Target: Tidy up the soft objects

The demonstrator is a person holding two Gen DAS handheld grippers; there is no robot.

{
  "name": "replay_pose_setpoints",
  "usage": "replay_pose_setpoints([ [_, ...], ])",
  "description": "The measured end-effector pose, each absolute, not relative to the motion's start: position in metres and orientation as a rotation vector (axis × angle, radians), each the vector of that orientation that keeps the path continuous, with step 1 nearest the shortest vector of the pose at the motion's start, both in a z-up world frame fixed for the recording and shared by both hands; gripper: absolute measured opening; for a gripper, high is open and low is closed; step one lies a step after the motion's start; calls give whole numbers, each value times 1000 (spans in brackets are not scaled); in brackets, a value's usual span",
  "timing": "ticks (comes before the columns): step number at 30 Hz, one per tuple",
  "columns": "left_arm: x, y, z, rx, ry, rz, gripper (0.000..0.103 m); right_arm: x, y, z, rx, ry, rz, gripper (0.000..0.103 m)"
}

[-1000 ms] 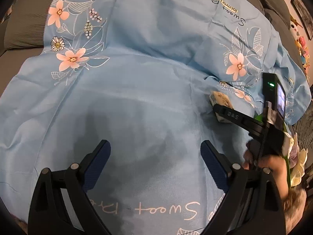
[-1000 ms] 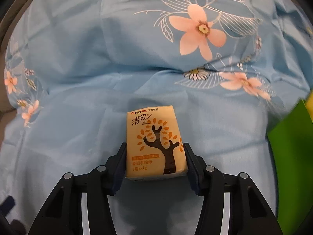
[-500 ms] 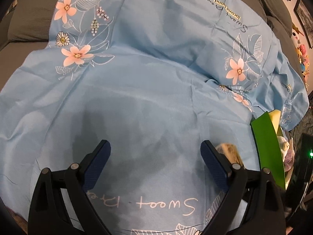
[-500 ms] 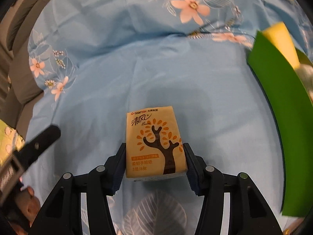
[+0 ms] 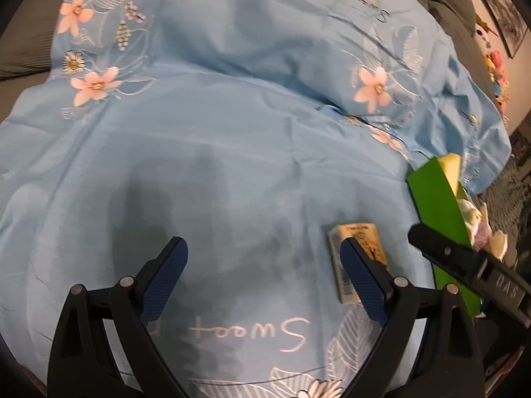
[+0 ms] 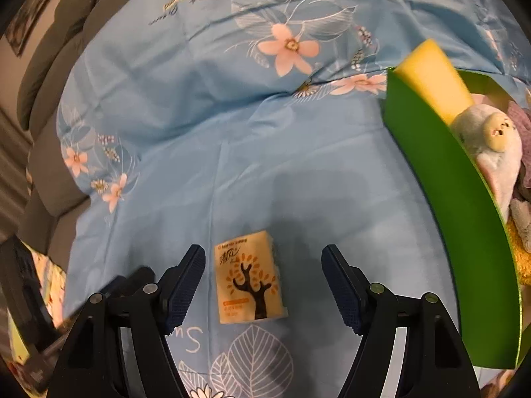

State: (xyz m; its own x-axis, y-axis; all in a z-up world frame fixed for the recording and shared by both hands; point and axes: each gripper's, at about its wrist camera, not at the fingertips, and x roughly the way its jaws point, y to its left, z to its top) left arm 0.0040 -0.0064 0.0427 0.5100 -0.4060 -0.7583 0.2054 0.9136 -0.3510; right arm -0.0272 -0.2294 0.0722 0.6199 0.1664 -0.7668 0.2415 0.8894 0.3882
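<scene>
A yellow tissue pack with a brown tree print [image 6: 250,278] lies flat on the blue flowered sheet [image 6: 199,126], between the open jaws of my right gripper [image 6: 264,285], which does not touch it. In the left wrist view the pack [image 5: 358,258] lies partly behind the right finger of my left gripper [image 5: 264,277], which is open and empty above the sheet. A green box [image 6: 441,179] at the right holds a yellow sponge [image 6: 434,79] and plush toys [image 6: 494,146].
The sheet [image 5: 232,132] covers a grey sofa, with grey cushions [image 6: 56,53] at the back. The green box [image 5: 438,205] stands at the sheet's right edge. The right gripper's black body [image 5: 471,265] reaches in from the right.
My right gripper carried the tissue pack toward the near part of the sheet beside the green box, then opened and let it go. The left gripper stayed open.
</scene>
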Motion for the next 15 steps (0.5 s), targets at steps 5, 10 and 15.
replay_pose_setpoints([
  [5, 0, -16, 41, -264, 978, -451, 92, -26, -233, 69, 529, 912, -10, 74],
  [10, -3, -31, 40, -259, 971, -515, 91, -23, -234, 62, 561, 927, 32, 71],
  [15, -4, -46, 36, -256, 978, -565, 86, -21, -235, 57, 568, 958, 34, 67],
])
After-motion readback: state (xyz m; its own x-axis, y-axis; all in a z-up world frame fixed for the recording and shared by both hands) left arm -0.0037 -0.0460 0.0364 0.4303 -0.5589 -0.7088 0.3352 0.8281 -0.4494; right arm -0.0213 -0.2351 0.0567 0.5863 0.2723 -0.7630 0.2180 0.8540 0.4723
